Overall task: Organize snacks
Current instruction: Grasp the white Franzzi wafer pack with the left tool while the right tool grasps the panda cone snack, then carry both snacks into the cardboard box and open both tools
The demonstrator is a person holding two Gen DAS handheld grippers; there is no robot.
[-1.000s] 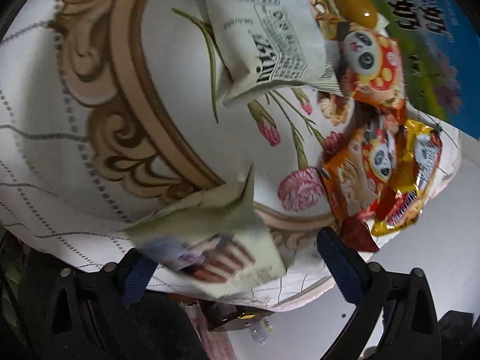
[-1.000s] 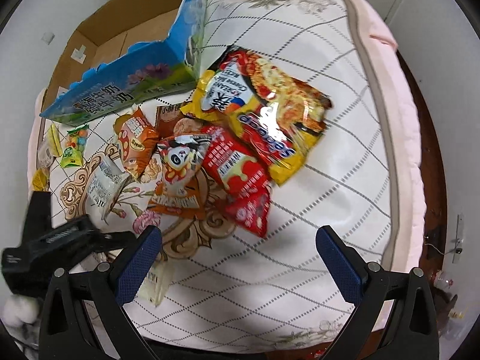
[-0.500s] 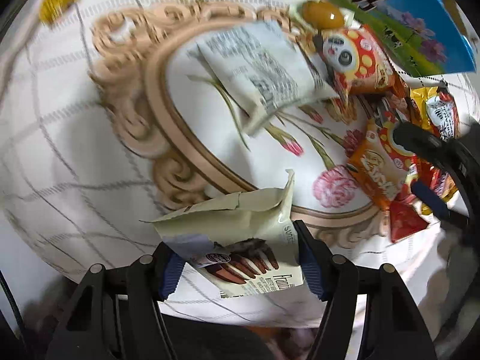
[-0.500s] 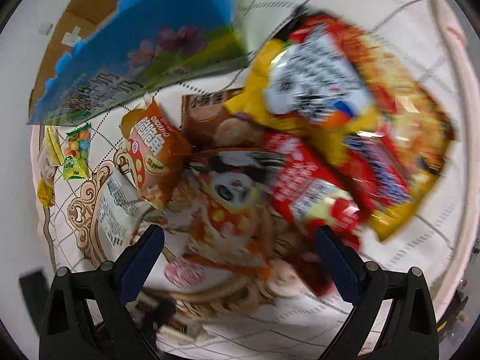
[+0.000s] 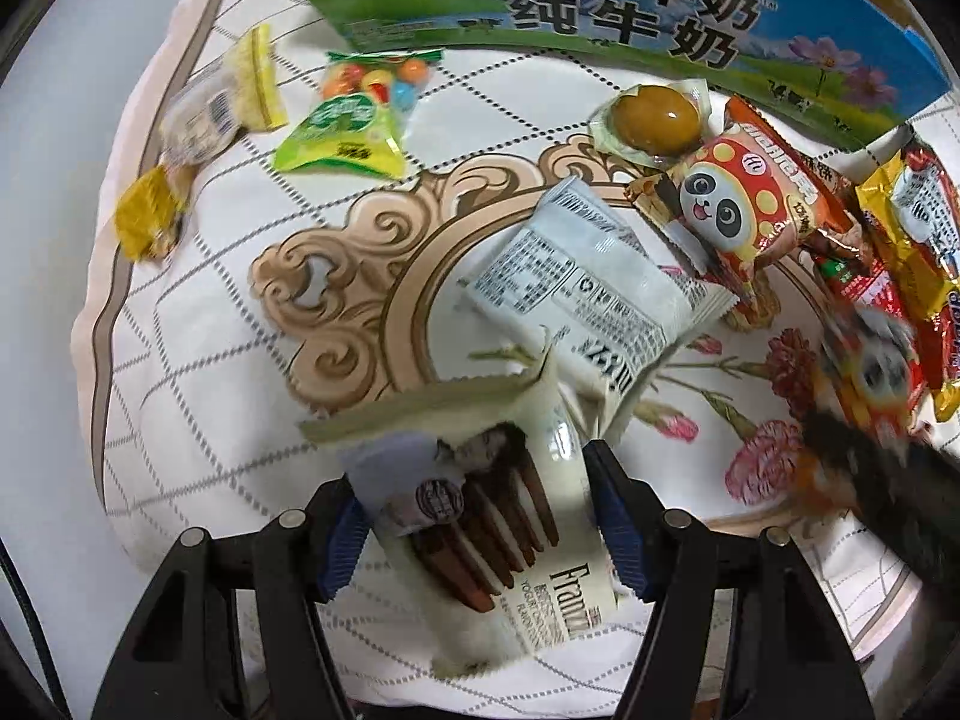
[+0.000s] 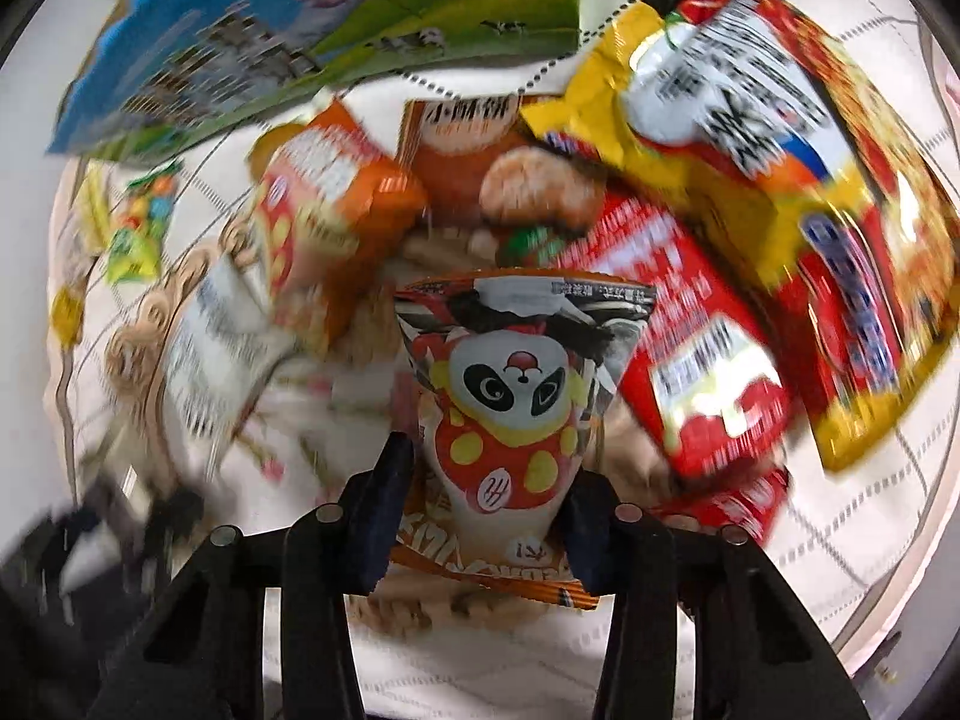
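Observation:
My left gripper (image 5: pixel 480 516) is shut on a pale Franzzi biscuit packet (image 5: pixel 498 516) and holds it above the patterned cushion (image 5: pixel 198 324). My right gripper (image 6: pixel 486 516) is shut on an orange panda snack packet (image 6: pixel 510 420), lifted over the snack pile. The right gripper also shows as a dark blur in the left wrist view (image 5: pixel 882 480). A white packet (image 5: pixel 588 288), another panda packet (image 5: pixel 744 204) and a sealed egg (image 5: pixel 654 117) lie ahead of the left gripper.
A blue and green milk carton box (image 5: pixel 600 18) stands at the back, seen too in the right wrist view (image 6: pixel 300 42). Green candy bag (image 5: pixel 348 126) and yellow small packets (image 5: pixel 258 84) lie back left. Large yellow-red noodle bags (image 6: pixel 780 180) lie right.
Both grippers closed on packets: the left on the biscuit packet, the right on the panda packet after moving into the pile. Both packets are now lifted.

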